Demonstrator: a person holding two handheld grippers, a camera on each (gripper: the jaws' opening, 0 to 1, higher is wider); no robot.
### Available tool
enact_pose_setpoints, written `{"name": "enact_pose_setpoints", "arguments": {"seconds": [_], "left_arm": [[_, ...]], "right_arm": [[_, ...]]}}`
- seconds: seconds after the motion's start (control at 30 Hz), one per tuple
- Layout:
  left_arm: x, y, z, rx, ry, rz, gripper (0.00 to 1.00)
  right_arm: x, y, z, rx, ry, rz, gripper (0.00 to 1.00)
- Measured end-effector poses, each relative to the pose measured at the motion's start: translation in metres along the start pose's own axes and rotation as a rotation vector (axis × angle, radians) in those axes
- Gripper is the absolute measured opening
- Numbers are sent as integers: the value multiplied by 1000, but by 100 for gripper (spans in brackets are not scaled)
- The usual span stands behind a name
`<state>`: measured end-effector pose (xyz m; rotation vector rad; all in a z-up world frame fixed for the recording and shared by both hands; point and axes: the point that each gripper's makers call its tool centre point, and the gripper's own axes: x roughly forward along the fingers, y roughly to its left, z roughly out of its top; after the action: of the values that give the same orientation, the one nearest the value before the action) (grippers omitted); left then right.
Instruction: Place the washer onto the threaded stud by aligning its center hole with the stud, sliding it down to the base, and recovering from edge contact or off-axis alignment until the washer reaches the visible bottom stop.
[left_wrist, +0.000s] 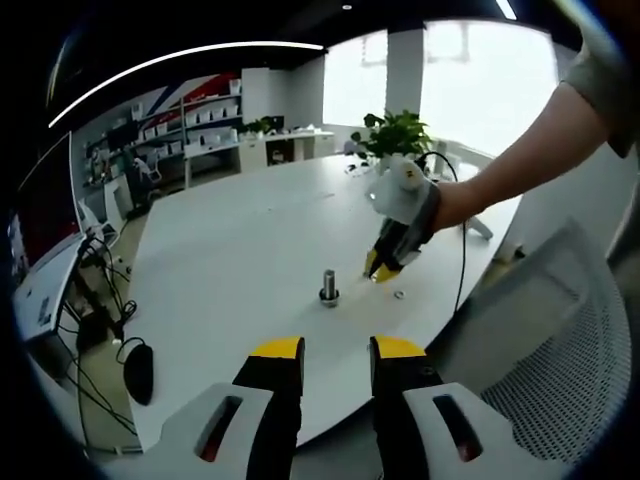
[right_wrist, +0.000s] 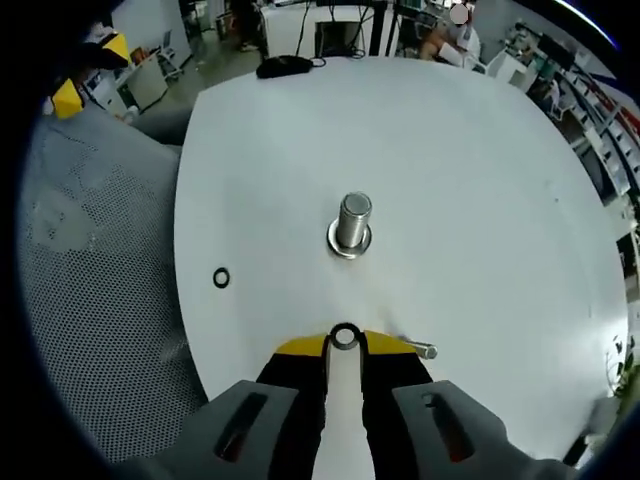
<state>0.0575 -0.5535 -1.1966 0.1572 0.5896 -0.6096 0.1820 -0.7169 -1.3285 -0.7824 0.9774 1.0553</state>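
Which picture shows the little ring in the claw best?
The right gripper view: the washer sits close up, pinched between the right claw tips, hole visible, short of the stud. In the left gripper view that claw is far off and the held washer is too small to make out.

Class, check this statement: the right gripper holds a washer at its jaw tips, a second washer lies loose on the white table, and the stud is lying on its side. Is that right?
Not quite. The stud stands upright on its base on the table, as the right gripper view shows. The rest holds: the right gripper pinches a washer at its tips, and a second washer lies loose on the table.
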Motion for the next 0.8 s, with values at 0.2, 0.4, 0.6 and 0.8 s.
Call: {"name": "enact_pose_setpoints", "arguments": {"seconds": [0.2,0.4,0.6,0.8], "left_arm": [[-1,2,2,-9,-10,5,24],[0,2,0,-10,-5,2,24],[1,0,-2,-7,14,-3,24],[2,0,-5,-7,26,-4,24]], "right_arm": [[-10,-6,12,-18,-23,-9,13],[-18,-14,18,-26,-44,-20,13],[-27,-21,18,-19,-64,-31,13],[-32,-27,15,1,-87,-42,13]]}}
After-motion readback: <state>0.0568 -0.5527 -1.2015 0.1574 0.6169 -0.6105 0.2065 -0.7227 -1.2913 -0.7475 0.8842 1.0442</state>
